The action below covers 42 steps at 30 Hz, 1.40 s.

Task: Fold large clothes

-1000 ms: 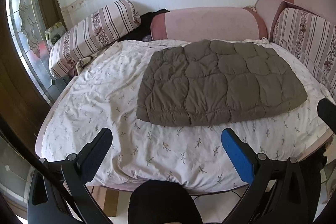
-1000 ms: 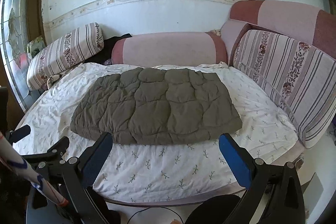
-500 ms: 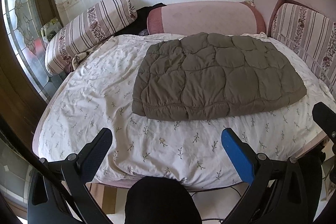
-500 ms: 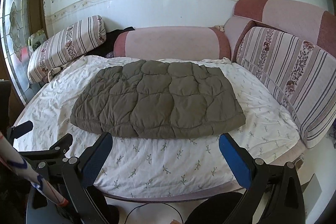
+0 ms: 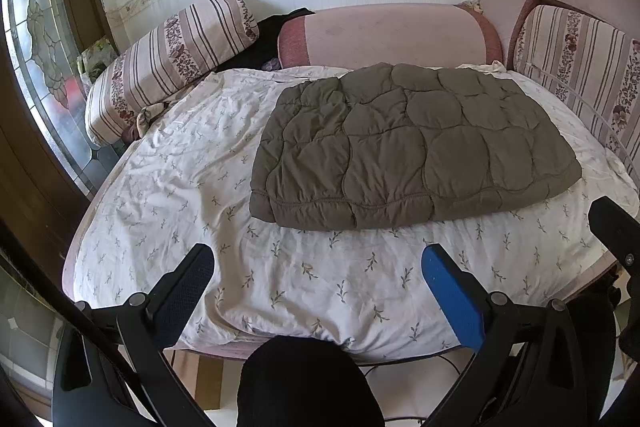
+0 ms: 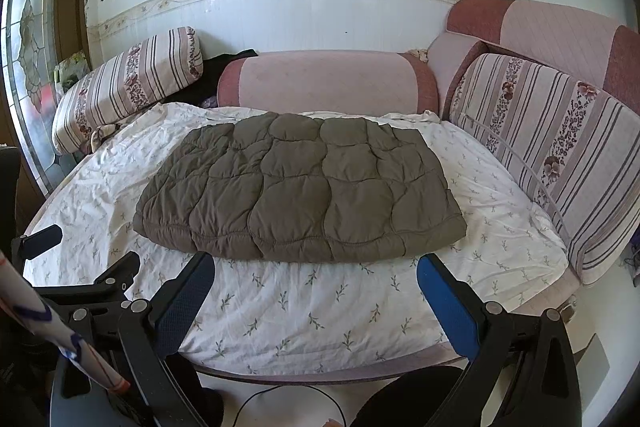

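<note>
Both wrist views near bed edge [image 5: 280, 307], facing wall, sharing quilted garment [image 6: 300, 187]

no readable text anywhere

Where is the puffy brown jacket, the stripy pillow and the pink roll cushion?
puffy brown jacket [image 6: 304, 191]: right wrist view, middle of its quilted top.
stripy pillow [image 6: 128, 87]: right wrist view, middle of its side.
pink roll cushion [image 5: 392, 35]: left wrist view, pale middle.

Left hand-held gripper [image 5: 318, 263] spread wide; right hand-held gripper [image 6: 314, 271] likewise (both empty).
</note>
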Each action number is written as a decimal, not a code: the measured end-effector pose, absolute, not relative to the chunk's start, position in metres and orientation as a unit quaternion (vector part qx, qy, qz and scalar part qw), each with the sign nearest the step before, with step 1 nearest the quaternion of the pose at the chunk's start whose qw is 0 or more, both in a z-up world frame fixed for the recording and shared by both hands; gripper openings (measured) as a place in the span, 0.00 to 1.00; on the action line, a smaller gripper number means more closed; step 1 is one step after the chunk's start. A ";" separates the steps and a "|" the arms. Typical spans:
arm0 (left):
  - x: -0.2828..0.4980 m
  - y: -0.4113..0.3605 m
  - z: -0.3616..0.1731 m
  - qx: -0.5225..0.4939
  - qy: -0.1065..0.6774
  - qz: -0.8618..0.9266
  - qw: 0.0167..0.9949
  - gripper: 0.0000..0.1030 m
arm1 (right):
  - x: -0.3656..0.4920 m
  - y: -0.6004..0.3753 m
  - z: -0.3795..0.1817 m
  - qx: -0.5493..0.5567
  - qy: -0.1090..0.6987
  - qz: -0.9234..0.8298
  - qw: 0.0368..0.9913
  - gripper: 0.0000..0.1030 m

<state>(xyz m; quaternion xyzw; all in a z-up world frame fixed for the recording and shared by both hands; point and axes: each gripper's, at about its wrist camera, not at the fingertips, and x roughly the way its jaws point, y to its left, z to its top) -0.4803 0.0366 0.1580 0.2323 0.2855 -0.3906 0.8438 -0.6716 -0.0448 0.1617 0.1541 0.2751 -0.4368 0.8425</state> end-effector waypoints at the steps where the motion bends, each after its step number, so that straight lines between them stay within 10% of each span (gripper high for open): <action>1: -0.480 0.036 0.158 0.232 0.286 -0.390 0.844 1.00 | -0.672 -0.045 0.162 0.154 0.275 -0.437 0.843 1.00; 42: -0.478 0.040 0.151 0.231 0.291 -0.383 0.846 1.00 | -0.675 -0.053 0.150 0.156 0.291 -0.446 0.832 1.00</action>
